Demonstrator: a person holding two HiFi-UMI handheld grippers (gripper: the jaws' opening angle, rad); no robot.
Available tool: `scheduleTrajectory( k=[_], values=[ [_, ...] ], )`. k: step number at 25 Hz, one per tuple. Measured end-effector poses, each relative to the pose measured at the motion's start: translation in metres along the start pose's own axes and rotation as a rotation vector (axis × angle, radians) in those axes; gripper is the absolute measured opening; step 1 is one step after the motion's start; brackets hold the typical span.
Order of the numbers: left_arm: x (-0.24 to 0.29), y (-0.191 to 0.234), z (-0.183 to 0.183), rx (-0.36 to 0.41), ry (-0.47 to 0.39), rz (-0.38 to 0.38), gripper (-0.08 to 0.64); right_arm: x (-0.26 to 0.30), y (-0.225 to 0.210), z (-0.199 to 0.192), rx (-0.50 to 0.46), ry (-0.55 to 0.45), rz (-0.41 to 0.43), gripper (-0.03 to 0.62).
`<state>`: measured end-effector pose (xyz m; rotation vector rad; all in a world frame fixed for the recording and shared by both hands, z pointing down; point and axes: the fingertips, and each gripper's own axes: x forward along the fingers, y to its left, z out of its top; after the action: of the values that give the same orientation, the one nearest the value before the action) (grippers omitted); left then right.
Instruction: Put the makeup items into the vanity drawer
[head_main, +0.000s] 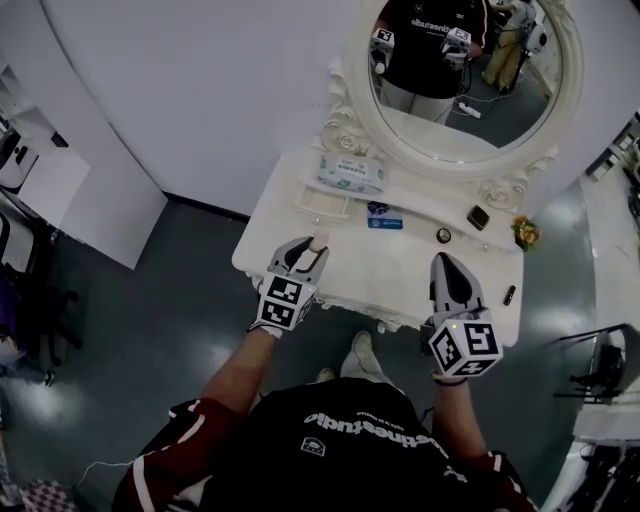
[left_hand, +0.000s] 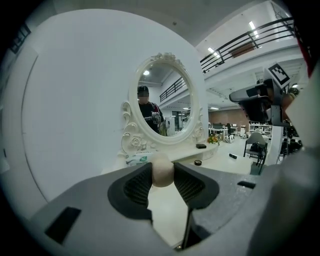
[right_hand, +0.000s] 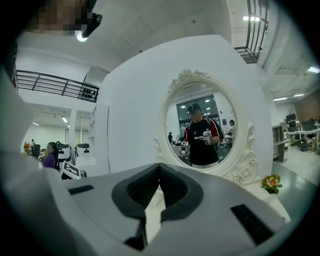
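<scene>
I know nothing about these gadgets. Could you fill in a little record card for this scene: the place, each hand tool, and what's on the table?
Place: white vanity table with an oval mirror
Left gripper: closed on a beige rounded sponge, over the table's left front
Right gripper: jaws together, nothing between them
On the table: tissue pack, small blue item, round compact, small dark box, flowers, dark tube

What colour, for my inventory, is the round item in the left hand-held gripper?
The round item is pale beige; left gripper view.
</scene>
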<state>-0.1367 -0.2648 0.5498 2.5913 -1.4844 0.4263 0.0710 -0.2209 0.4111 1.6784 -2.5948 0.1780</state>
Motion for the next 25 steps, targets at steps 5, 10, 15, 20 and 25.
scheduleTrajectory(
  k=[5,10,15,20,25],
  values=[
    [0.017,0.021,0.006,-0.005,0.000,0.047,0.139,0.021,-0.010,0.003,-0.006,-0.002,0.027,0.005],
    [0.041,0.044,0.003,-0.022,0.021,0.090,0.138,0.046,-0.022,0.004,-0.005,0.005,0.057,0.005],
    [0.072,0.062,-0.003,-0.039,0.056,0.119,0.138,0.068,-0.040,0.004,-0.003,0.022,0.071,0.005],
    [0.103,0.075,-0.020,-0.053,0.104,0.137,0.138,0.081,-0.058,-0.006,0.005,0.053,0.070,0.005],
    [0.126,0.089,-0.041,-0.069,0.159,0.157,0.140,0.091,-0.074,-0.015,0.014,0.083,0.060,0.005]
  ],
)
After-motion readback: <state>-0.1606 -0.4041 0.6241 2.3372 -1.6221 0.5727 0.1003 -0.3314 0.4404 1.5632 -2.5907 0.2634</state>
